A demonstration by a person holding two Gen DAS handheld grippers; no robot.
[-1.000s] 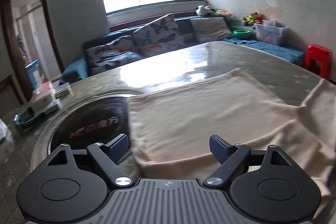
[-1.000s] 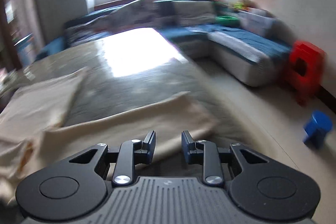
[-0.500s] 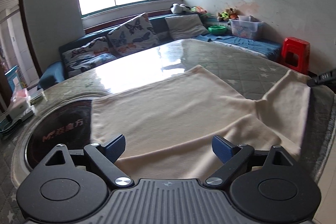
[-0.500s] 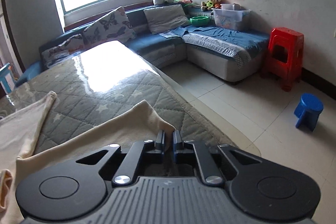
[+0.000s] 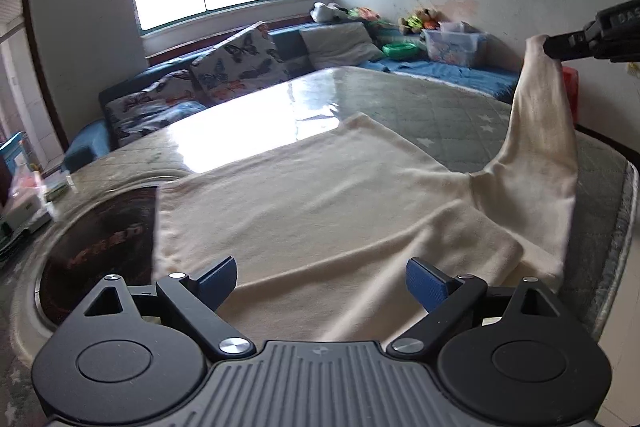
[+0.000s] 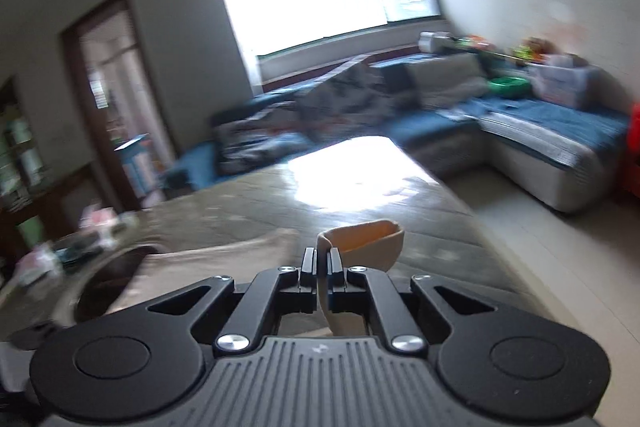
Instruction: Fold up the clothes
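Here, cream garment [image 5: 328,211] sleeve between clamped right gripper [image 6: 322,259] jaws; left gripper [image 5: 320,277] jaws wide apart above hem.

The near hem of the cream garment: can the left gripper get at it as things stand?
Probably yes. The left gripper is open right above the cream garment with nothing between, and the right gripper holds up only the far sleeve.
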